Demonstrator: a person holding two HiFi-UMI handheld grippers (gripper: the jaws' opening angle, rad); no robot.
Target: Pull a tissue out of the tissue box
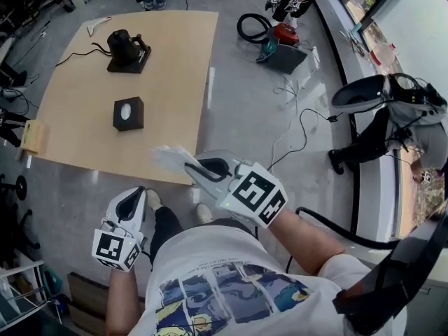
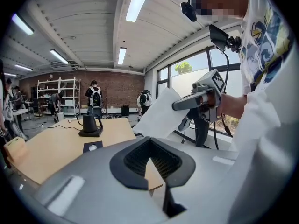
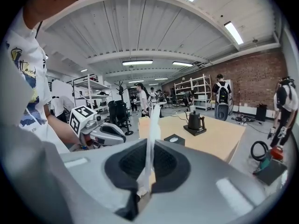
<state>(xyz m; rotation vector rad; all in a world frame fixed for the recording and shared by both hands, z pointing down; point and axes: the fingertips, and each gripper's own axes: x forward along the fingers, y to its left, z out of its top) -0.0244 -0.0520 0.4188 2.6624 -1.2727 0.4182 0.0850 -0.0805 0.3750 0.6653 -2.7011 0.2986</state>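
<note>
The black tissue box sits on the wooden table, its white opening facing up; it also shows small as the tissue box. My right gripper hovers over the table's near edge, shut on a white tissue that stands up between its pads as a thin sheet. In the left gripper view the tissue hangs wide from the right gripper. My left gripper is held close to my body, below the table edge, jaws together with nothing in them.
A black kettle on its base stands at the table's far side, with a cable trailing left. A tan block lies at the table's left edge. On the floor to the right are a red vacuum, cables and a seated person.
</note>
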